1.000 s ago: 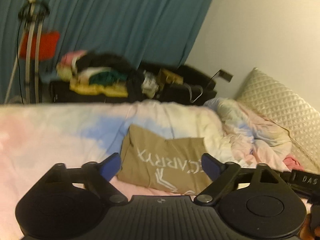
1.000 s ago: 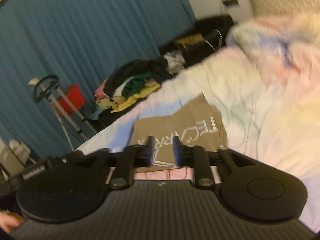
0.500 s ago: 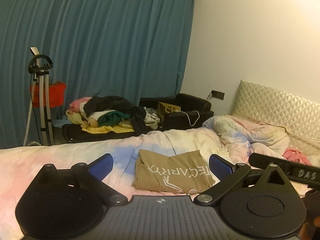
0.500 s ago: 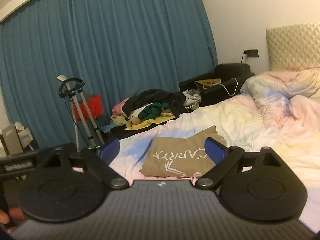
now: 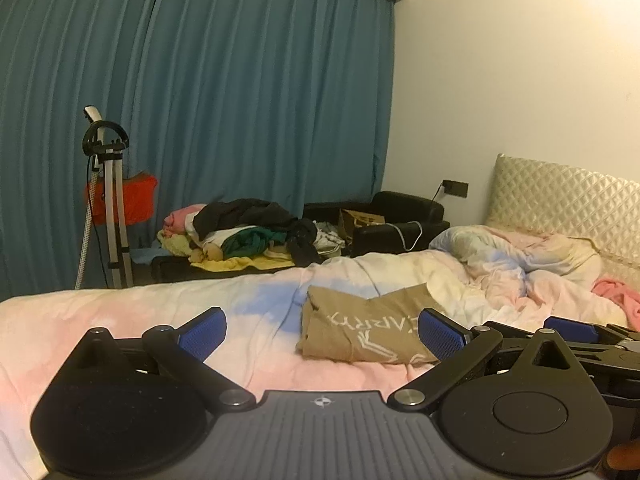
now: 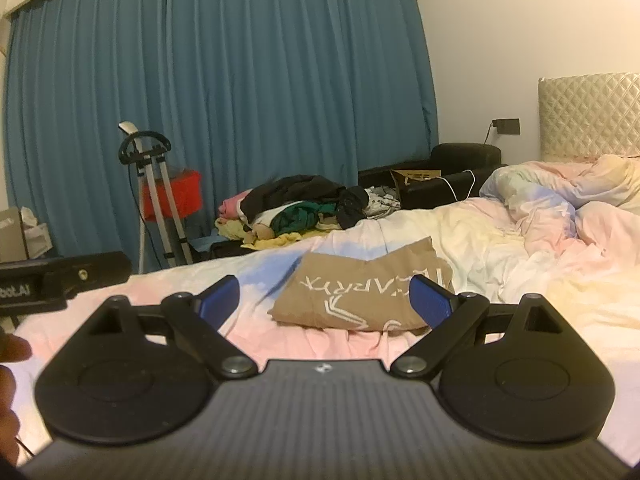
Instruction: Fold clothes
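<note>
A tan T-shirt [image 5: 360,332] with white lettering lies folded in a compact rectangle on the pastel bed cover [image 5: 120,320]; it also shows in the right wrist view [image 6: 360,296]. My left gripper [image 5: 322,330] is open and empty, held back from the shirt above the bed. My right gripper [image 6: 326,298] is open and empty, also short of the shirt. The right gripper's blue-padded fingers [image 5: 572,330] show at the right edge of the left wrist view.
A crumpled duvet [image 5: 520,264] and a pink garment [image 5: 616,296] lie toward the quilted headboard [image 5: 568,200]. A pile of clothes [image 5: 248,232] sits on a black sofa [image 5: 400,216] beyond the bed. A garment steamer stand [image 5: 108,200] stands by the blue curtain [image 5: 200,100].
Both grippers pulled back and tilted up from the shirt. The right gripper went from shut to open. The shirt stays folded on the bed.
</note>
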`<state>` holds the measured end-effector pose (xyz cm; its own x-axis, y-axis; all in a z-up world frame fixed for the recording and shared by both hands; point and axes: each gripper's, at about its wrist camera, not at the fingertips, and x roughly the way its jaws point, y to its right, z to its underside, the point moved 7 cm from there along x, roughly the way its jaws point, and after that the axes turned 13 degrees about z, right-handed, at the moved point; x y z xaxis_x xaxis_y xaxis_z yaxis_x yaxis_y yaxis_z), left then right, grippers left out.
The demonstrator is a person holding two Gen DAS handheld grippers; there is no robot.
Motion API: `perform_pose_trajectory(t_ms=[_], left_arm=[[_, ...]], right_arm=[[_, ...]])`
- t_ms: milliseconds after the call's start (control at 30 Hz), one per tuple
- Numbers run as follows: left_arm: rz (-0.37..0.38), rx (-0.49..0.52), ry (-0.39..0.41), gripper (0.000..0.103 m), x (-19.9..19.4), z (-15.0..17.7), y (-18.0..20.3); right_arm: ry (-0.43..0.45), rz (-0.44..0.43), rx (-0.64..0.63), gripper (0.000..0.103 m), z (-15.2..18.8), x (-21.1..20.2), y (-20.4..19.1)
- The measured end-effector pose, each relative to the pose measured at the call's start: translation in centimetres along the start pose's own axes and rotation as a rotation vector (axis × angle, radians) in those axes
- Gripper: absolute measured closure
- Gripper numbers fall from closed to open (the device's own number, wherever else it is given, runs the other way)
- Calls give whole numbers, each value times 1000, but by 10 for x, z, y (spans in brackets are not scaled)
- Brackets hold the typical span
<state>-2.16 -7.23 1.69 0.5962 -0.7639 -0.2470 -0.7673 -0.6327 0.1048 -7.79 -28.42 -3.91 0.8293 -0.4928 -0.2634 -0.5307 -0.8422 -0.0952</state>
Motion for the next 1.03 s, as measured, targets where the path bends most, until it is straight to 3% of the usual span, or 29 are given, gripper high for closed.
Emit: perform_pose_trajectory(t_ms=[500, 1033], left_arm=[[-38, -78, -20, 0, -5, 25, -24], [-57, -58, -33, 0, -5, 29, -25]], right_arm=[[-11, 27, -23, 10, 25, 9, -5], [-24, 29, -46, 10, 31, 10, -9]])
